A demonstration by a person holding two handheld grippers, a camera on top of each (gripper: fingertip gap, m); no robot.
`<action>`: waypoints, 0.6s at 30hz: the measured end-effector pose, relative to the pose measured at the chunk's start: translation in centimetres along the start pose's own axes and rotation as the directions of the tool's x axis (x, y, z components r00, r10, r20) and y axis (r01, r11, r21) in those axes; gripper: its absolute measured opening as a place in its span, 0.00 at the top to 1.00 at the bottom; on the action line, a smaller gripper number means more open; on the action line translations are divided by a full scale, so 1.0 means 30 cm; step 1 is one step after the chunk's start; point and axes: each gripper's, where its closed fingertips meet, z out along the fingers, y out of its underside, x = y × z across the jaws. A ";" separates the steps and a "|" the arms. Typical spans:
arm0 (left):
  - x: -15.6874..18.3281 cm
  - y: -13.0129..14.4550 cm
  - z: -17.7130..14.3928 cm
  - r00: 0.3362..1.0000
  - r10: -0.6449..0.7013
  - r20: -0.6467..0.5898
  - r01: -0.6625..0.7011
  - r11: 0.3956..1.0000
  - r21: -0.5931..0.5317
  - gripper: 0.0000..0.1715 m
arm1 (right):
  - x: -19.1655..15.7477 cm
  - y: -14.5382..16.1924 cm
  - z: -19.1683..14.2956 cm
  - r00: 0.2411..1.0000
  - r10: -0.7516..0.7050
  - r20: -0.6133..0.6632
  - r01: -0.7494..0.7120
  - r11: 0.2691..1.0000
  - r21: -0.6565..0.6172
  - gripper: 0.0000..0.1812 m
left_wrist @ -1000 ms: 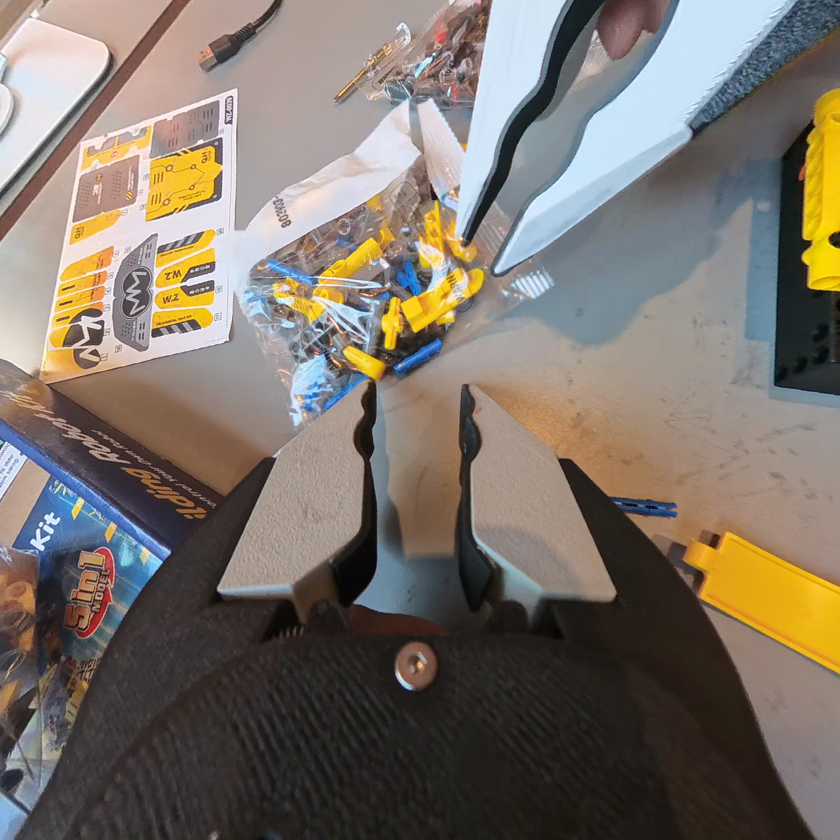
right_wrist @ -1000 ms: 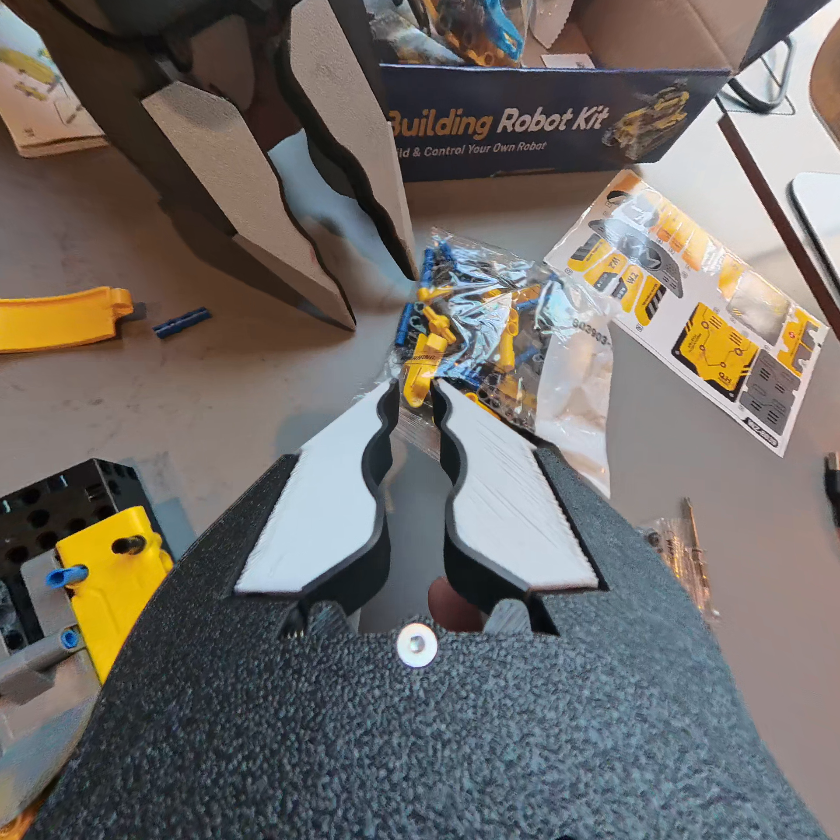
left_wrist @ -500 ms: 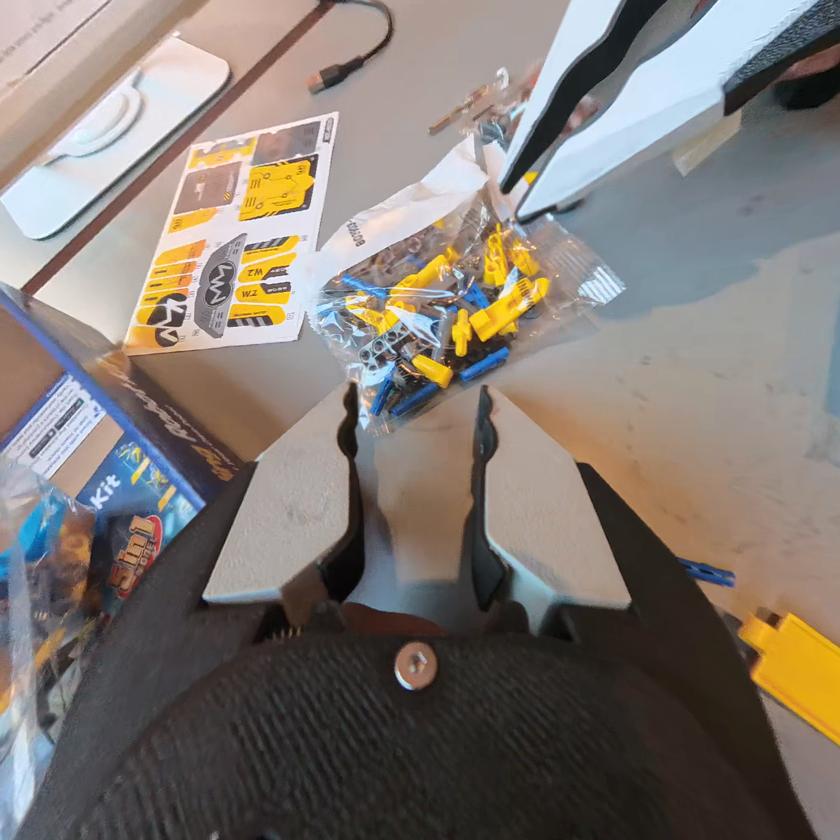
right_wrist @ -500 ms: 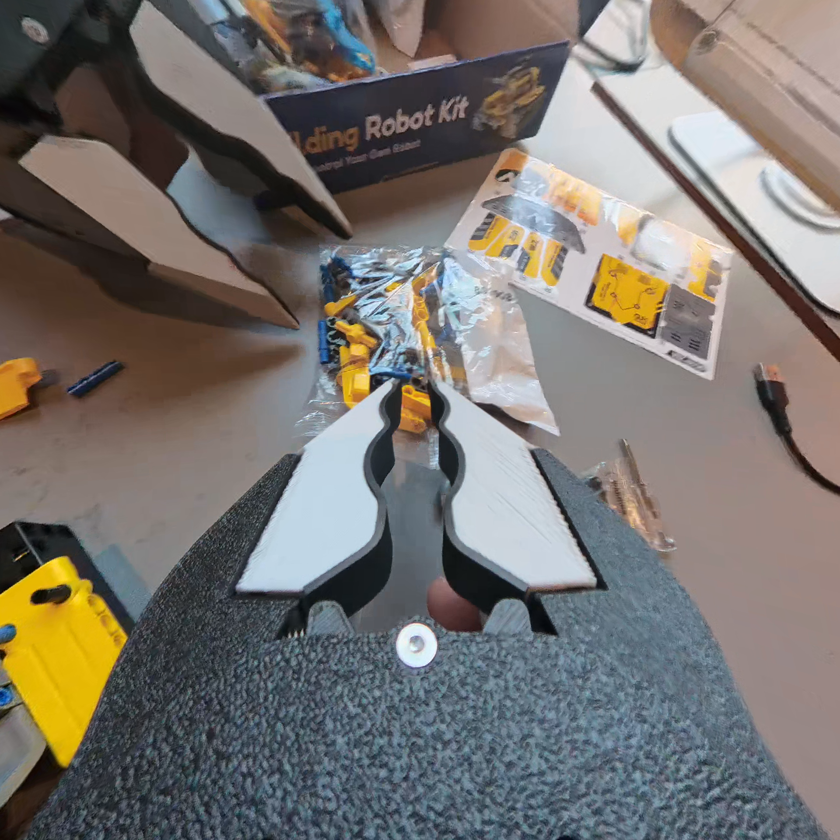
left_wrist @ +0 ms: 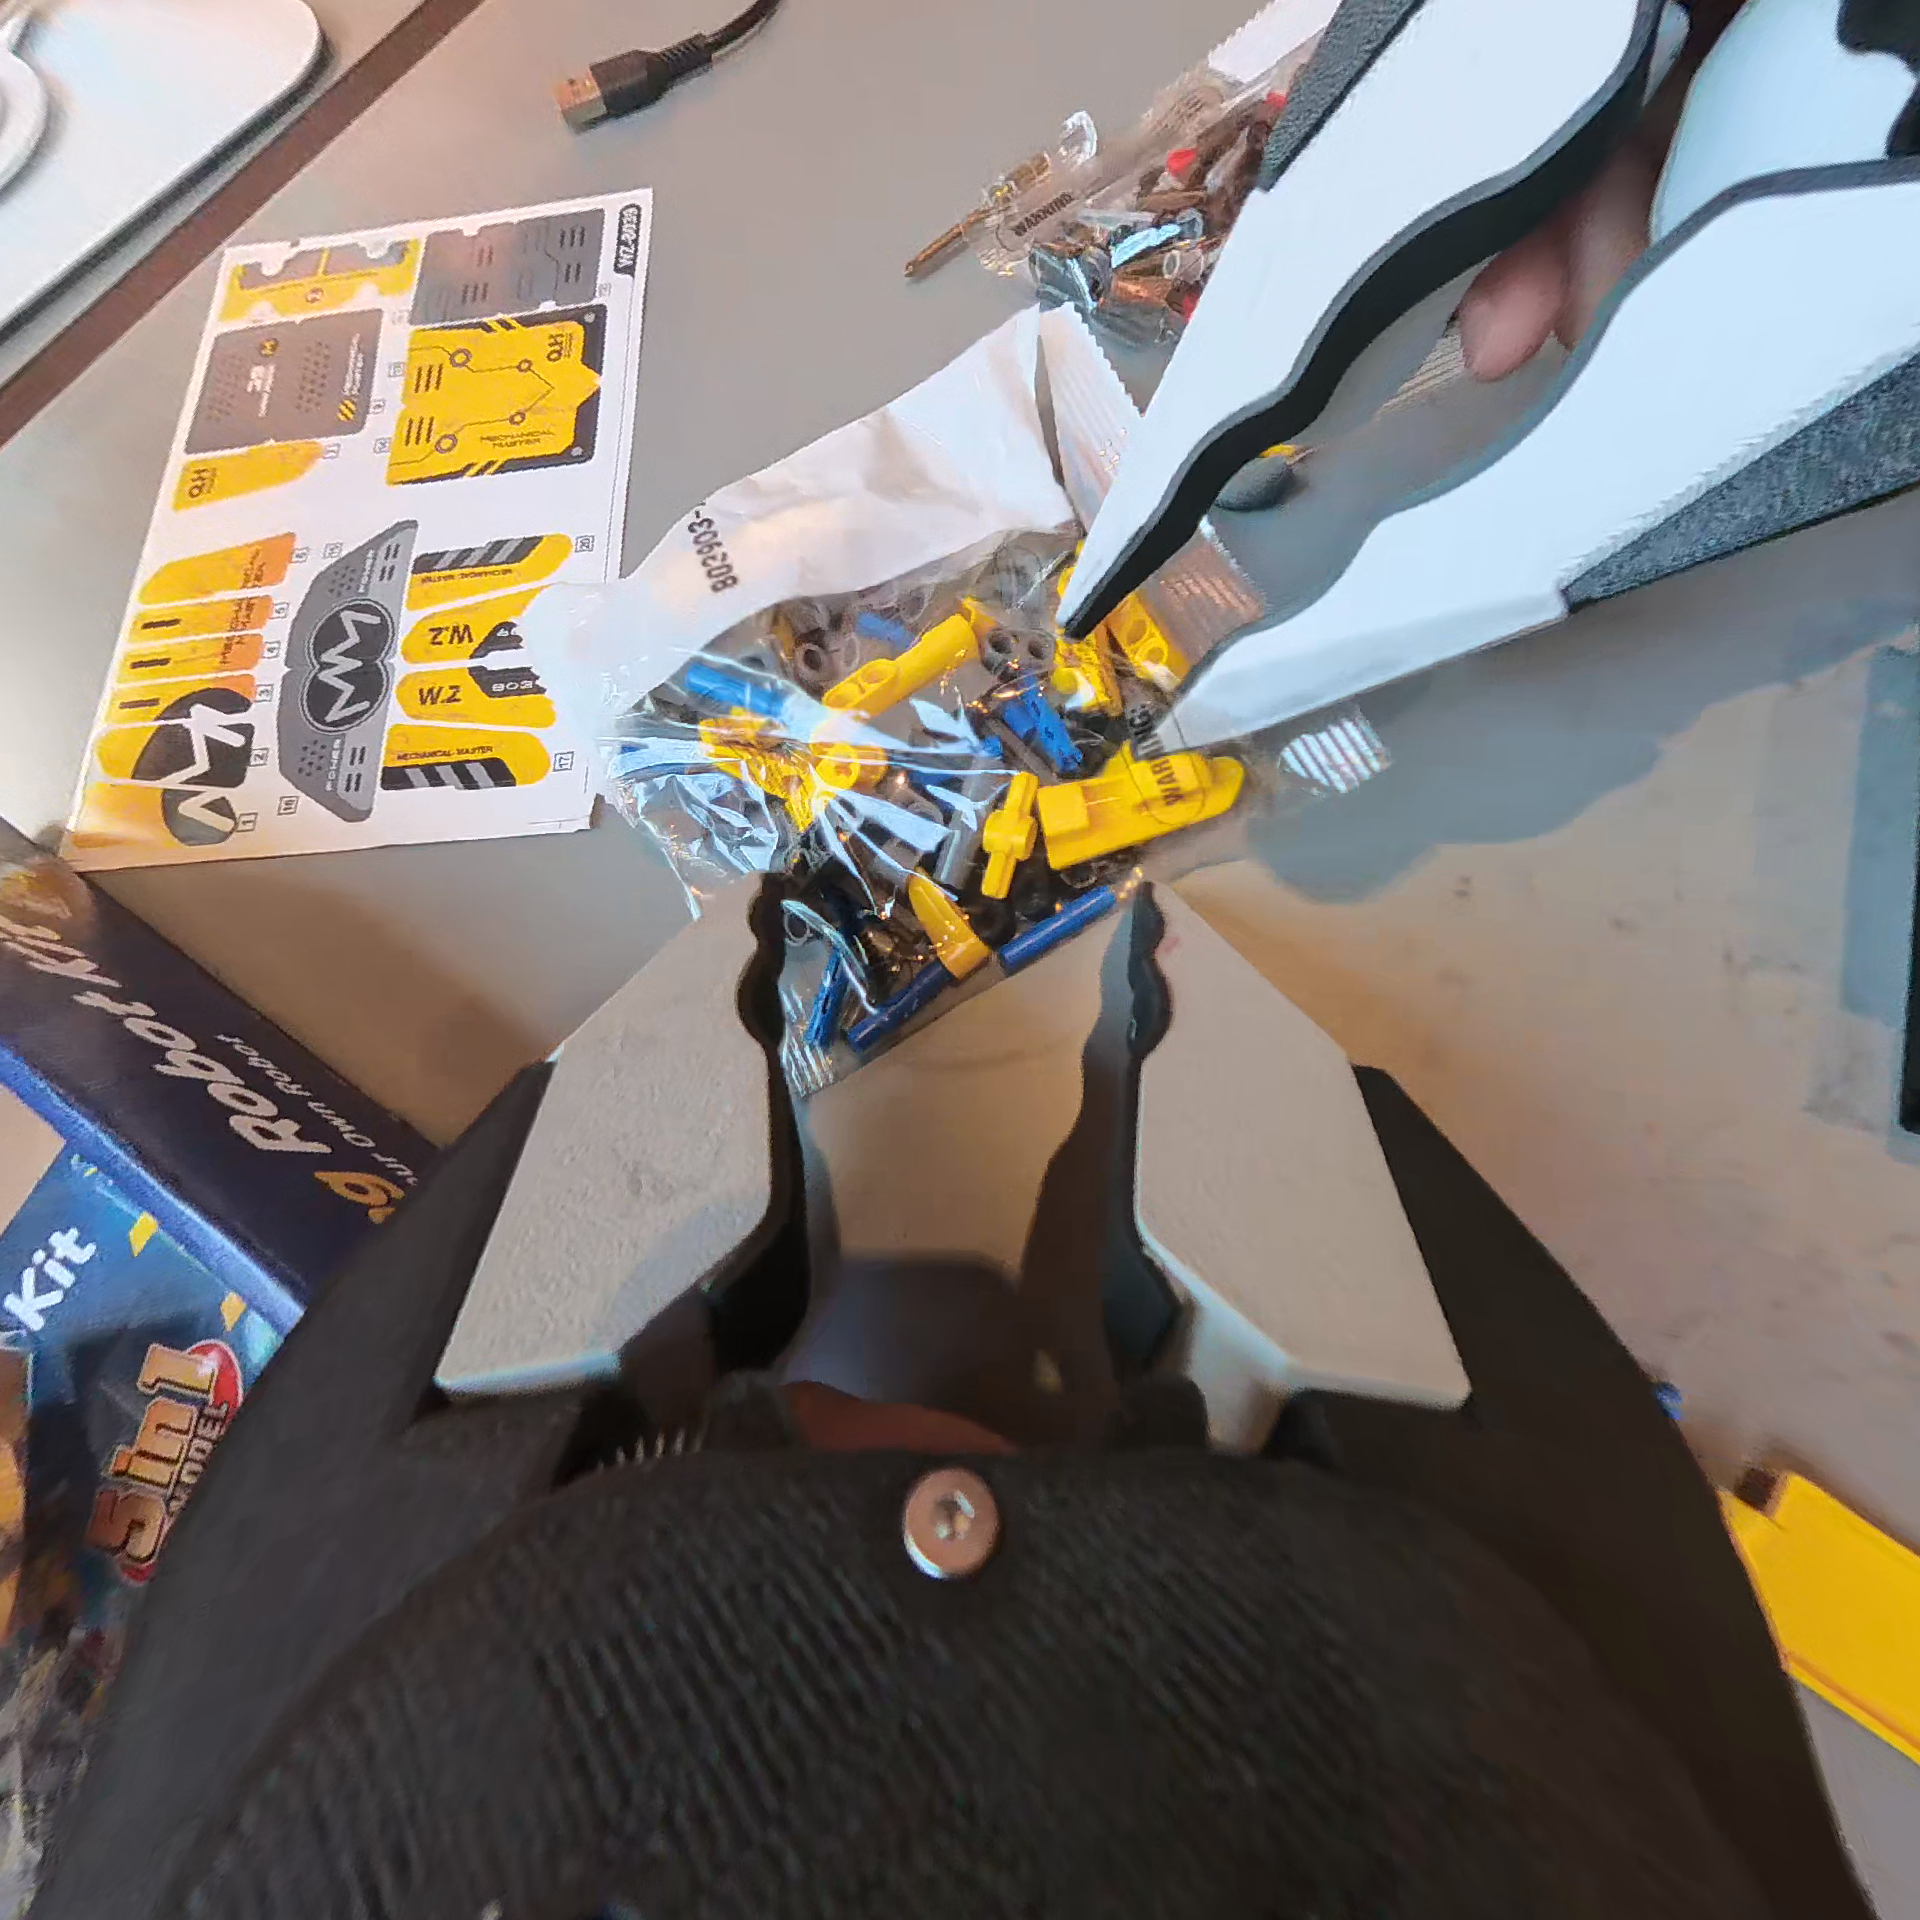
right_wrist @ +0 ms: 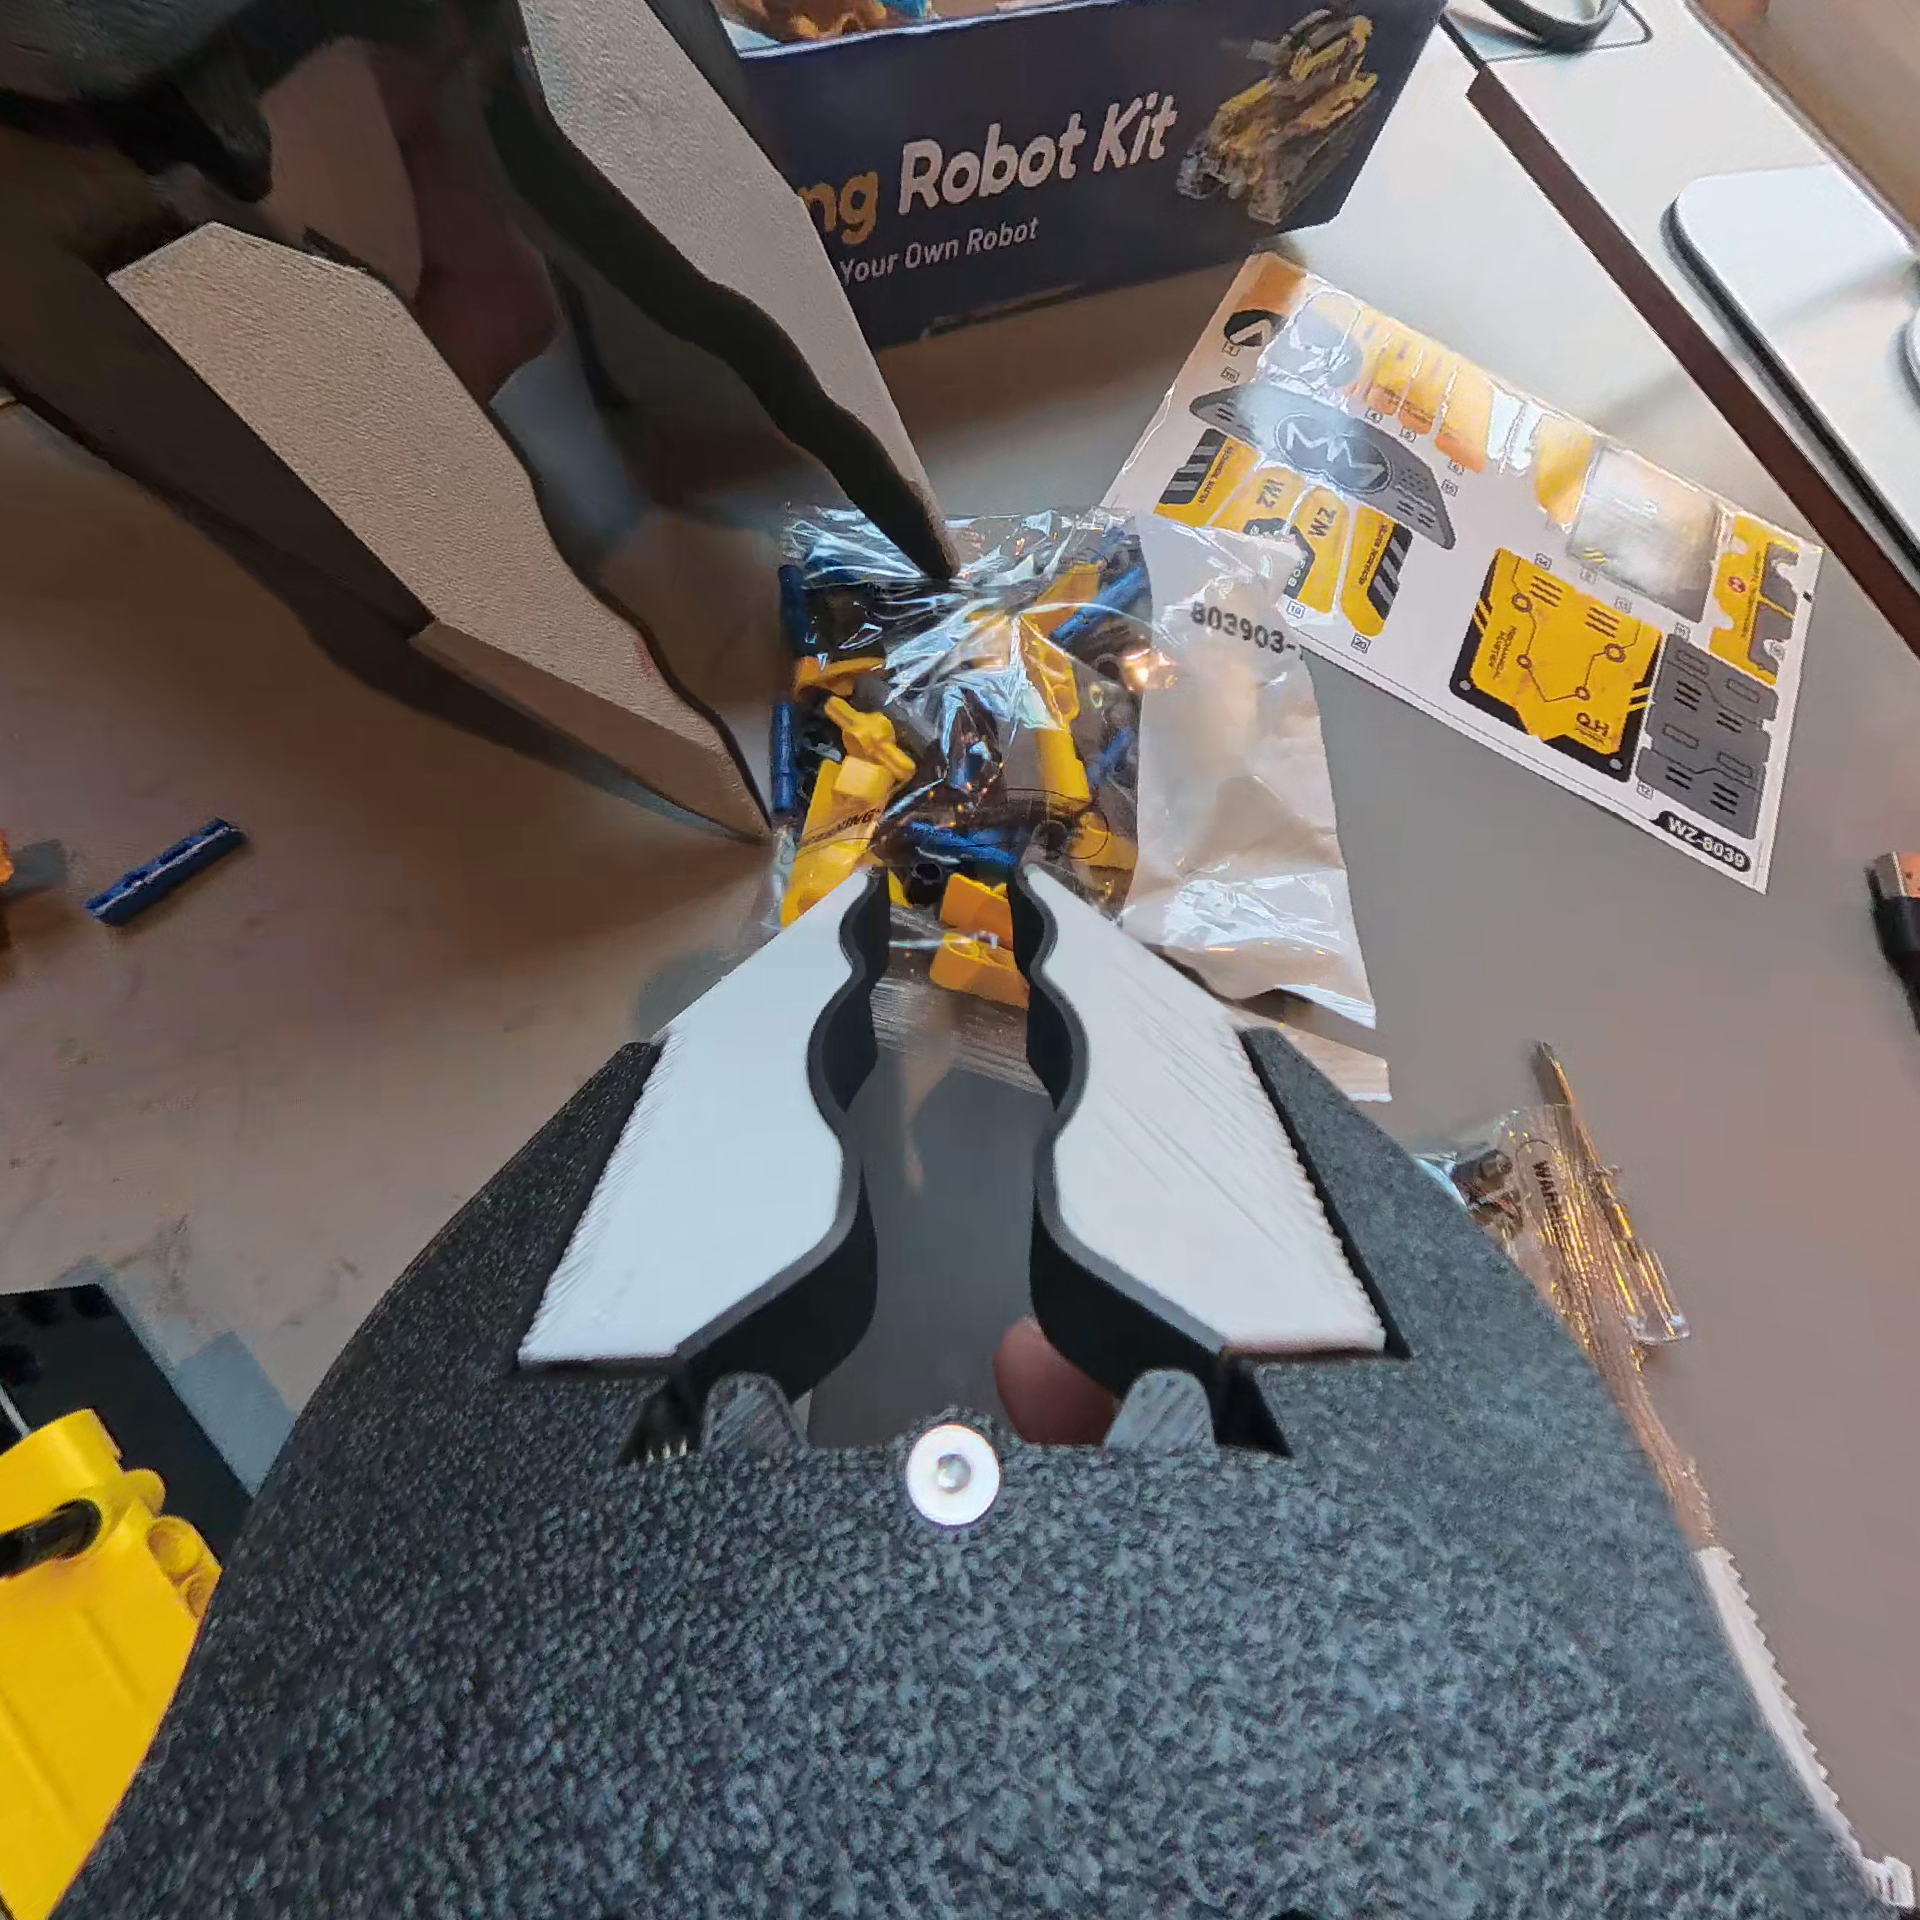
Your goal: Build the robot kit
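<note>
Two grippers meet over one clear plastic bag of yellow, blue and grey building parts (left_wrist: 914,790) on your grey surface (left_wrist: 1507,1039): left gripper (left_wrist: 945,914) jaws spread at its near end, right gripper (right_wrist: 940,894) jaws parted, tips on its opposite end.

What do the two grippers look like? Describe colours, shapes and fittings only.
The left gripper has a black ribbed body, a silver screw and grey wedge fingers with wavy black inner edges. The right gripper has a black pebbled body, a silver screw and white ridged fingers with wavy black edges.
</note>
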 end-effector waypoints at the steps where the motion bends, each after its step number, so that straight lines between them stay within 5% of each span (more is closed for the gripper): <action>1: -0.001 0.001 -0.001 1.000 0.008 0.003 -0.008 1.000 0.000 0.65 | -0.002 -0.001 0.002 1.000 -0.006 -0.004 0.006 1.000 -0.002 0.88; 18: 0.002 0.008 -0.006 0.999 0.031 0.017 -0.031 1.000 -0.004 0.72 | 0.022 0.031 -0.019 0.989 0.146 0.030 -0.144 0.989 -0.042 0.89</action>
